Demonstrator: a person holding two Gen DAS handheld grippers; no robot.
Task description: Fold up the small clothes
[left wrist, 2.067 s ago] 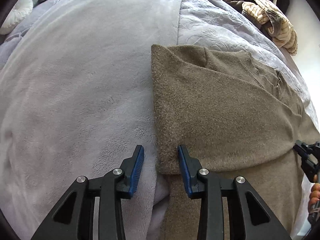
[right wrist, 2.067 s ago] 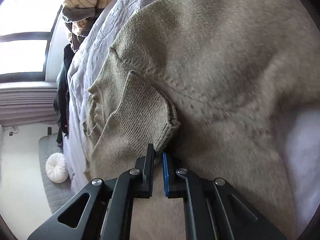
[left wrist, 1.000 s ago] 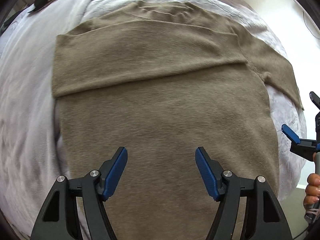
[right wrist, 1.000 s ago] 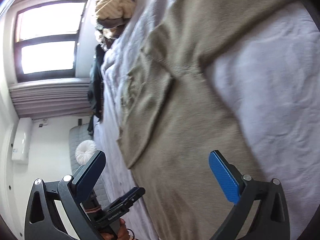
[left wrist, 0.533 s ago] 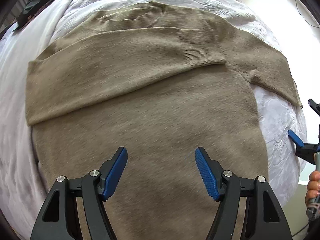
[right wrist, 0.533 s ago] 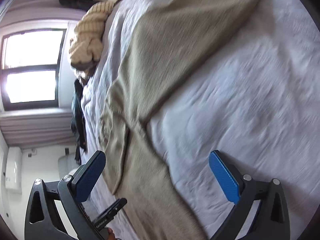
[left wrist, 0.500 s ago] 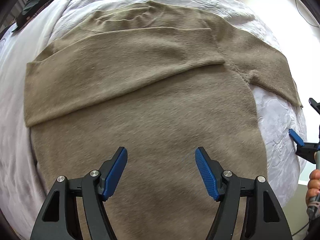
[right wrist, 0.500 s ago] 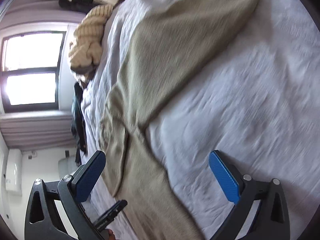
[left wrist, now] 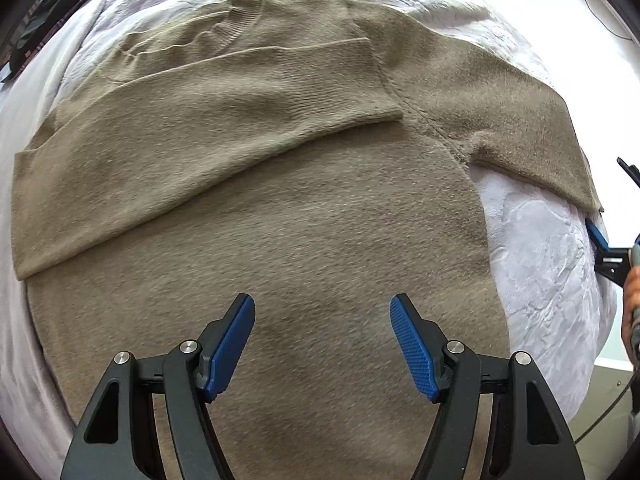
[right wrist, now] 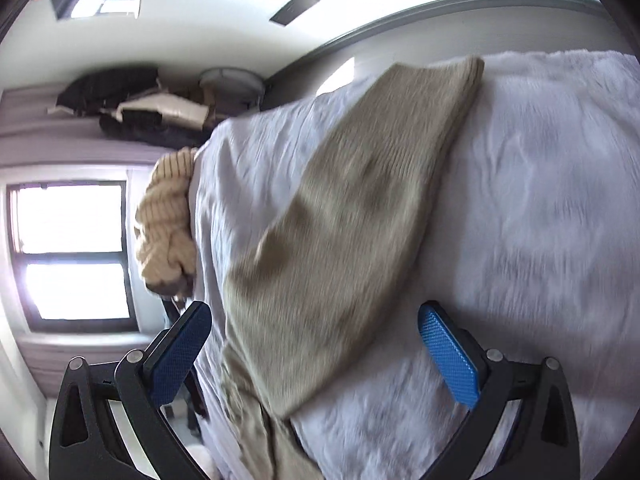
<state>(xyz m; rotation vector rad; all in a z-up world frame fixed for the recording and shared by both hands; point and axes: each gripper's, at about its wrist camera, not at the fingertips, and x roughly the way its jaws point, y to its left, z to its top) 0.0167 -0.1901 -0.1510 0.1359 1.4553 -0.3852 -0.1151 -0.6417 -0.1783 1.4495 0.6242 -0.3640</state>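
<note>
An olive-brown knit sweater [left wrist: 304,216] lies flat on the pale lilac bedding [left wrist: 536,264]. One sleeve [left wrist: 208,120] is folded across its chest. The other sleeve [right wrist: 352,220] stretches out sideways, with its cuff [right wrist: 470,76] at the far end. My left gripper [left wrist: 322,304] points down over the sweater's body, open and holding nothing. My right gripper [right wrist: 316,344] is open near the outstretched sleeve, which runs between its fingers in the right wrist view without being pinched. In the left wrist view the right gripper [left wrist: 614,204] shows at the bed's right edge, past the sleeve end.
A beige ribbed knit heap [right wrist: 168,220] lies at the far side of the bed by a bright window [right wrist: 72,252]. Dark clothes [right wrist: 120,120] are piled beyond it. A dark garment [left wrist: 52,4] lies at the top left. The bed drops off at the right.
Both grippers let go of the sweater and opened after the first frames. Since then the left one has drifted over the body. The right one has swung out along the free sleeve and rolled.
</note>
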